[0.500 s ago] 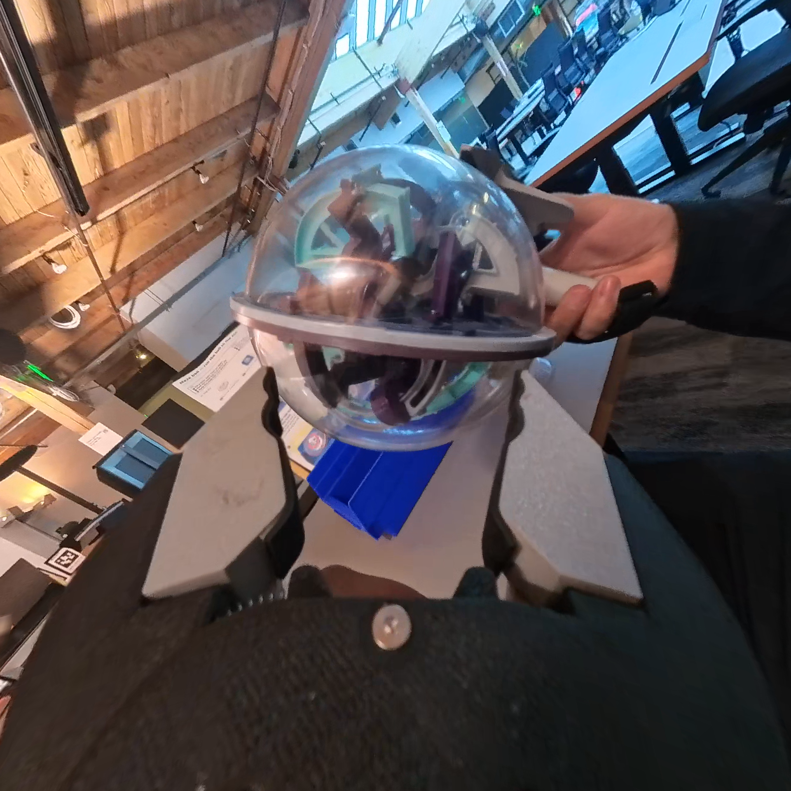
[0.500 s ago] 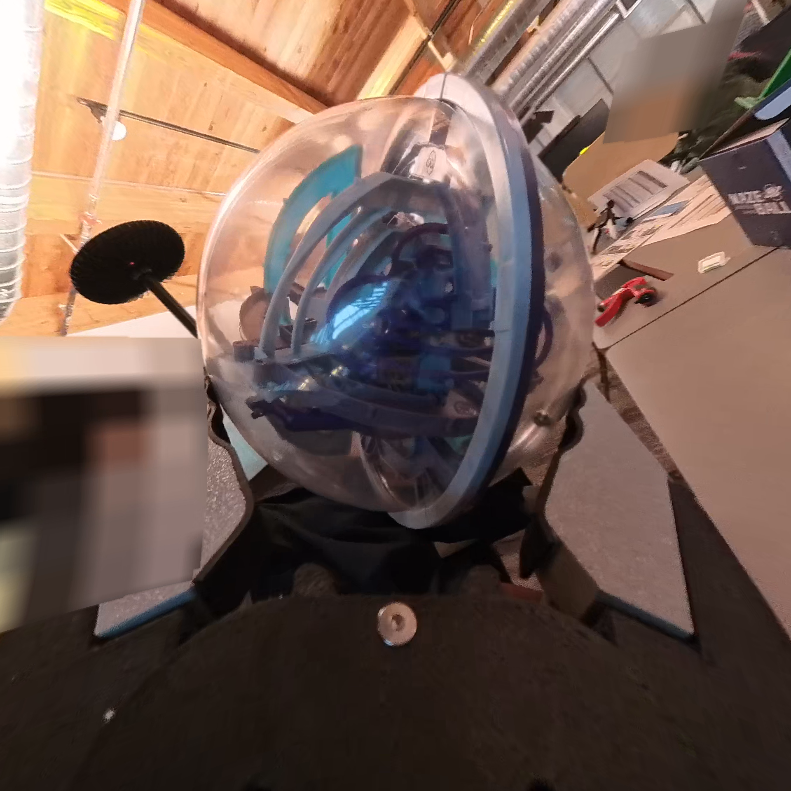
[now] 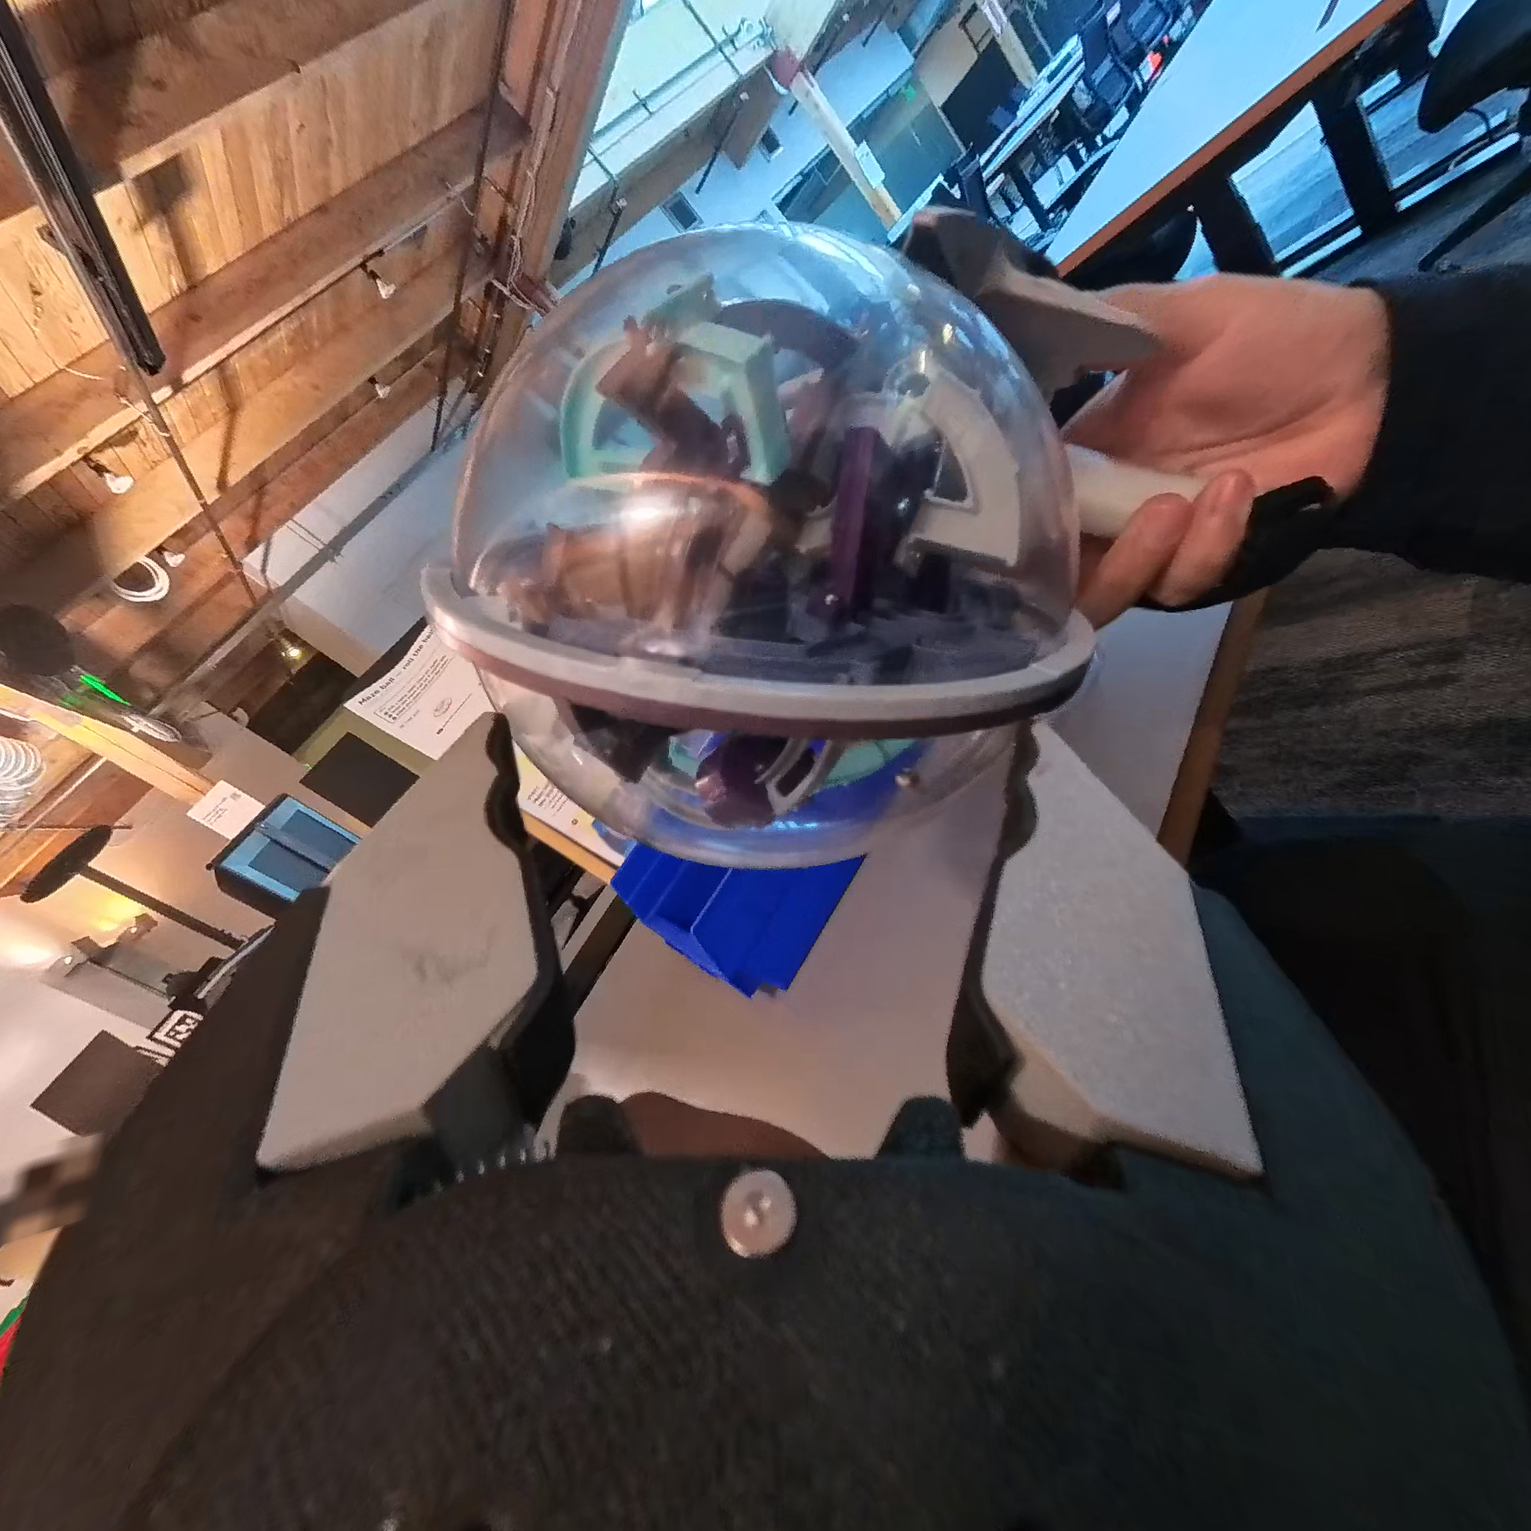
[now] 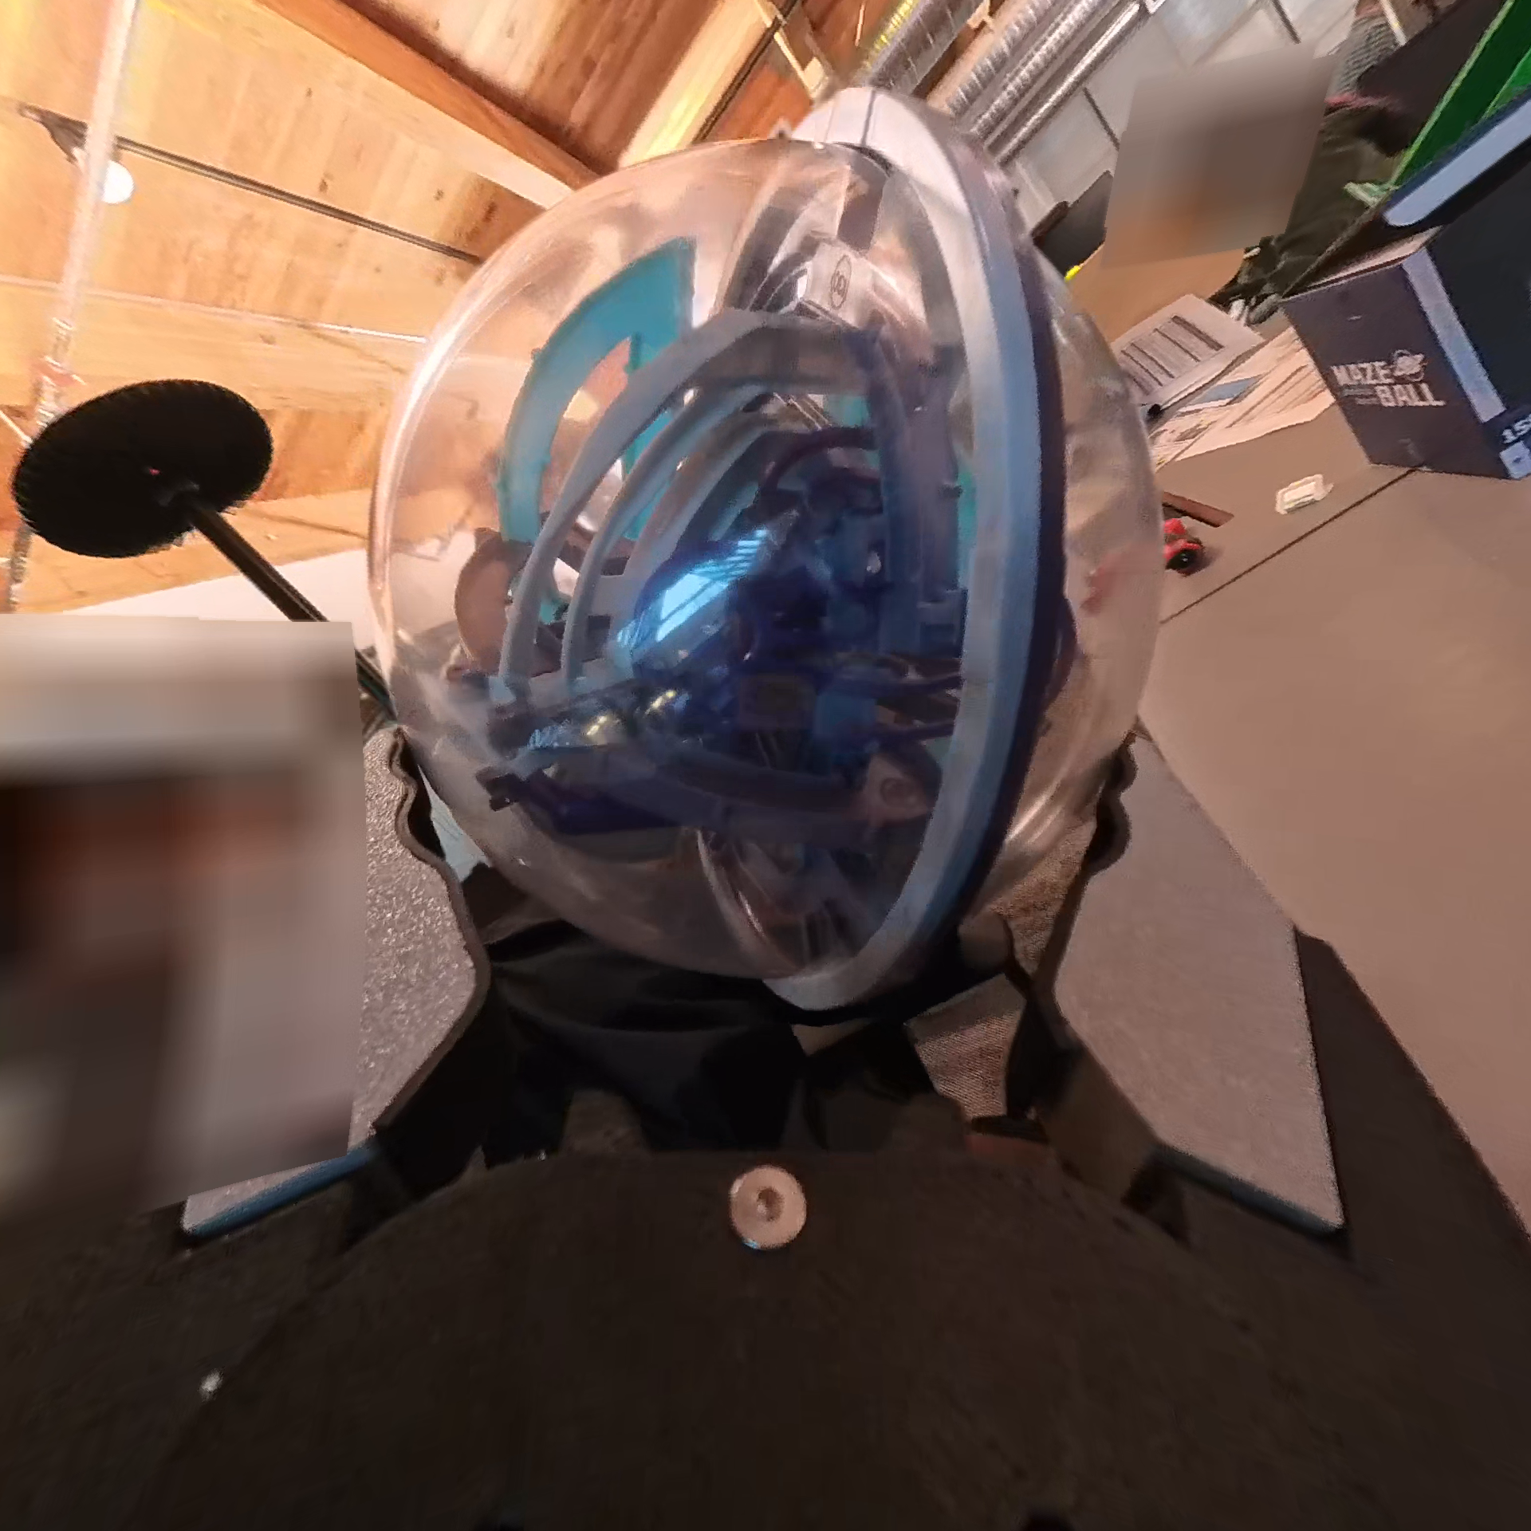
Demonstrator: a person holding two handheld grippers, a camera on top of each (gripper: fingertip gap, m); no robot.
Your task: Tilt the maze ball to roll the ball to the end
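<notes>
The maze ball [image 3: 746, 530] is a clear sphere with a grey ring round its middle and teal, purple and grey tracks inside. It is held in the air above the table. My left gripper [image 3: 758, 795] is shut on its lower half, with the ring lying nearly level above the fingers [image 3: 431, 936]. My right gripper [image 4: 758, 795] is shut on the maze ball [image 4: 746, 538] from the other side, where the ring stands nearly upright. The right gripper also shows in the left wrist view [image 3: 1019, 306], in a person's hand [image 3: 1226, 439]. I cannot make out the small ball inside.
A blue stand [image 3: 729, 920] sits on the grey table [image 3: 828, 1069] right under the ball. A printed sheet [image 3: 414, 704] and a tablet [image 3: 282, 845] lie to the left. A dark box [image 4: 1441, 389] and a red object [image 4: 1180, 551] are at the right.
The ball has tipped and turned slightly with both grippers. In the right wrist view it sits a little farther right and closer. Both grips are unchanged.
</notes>
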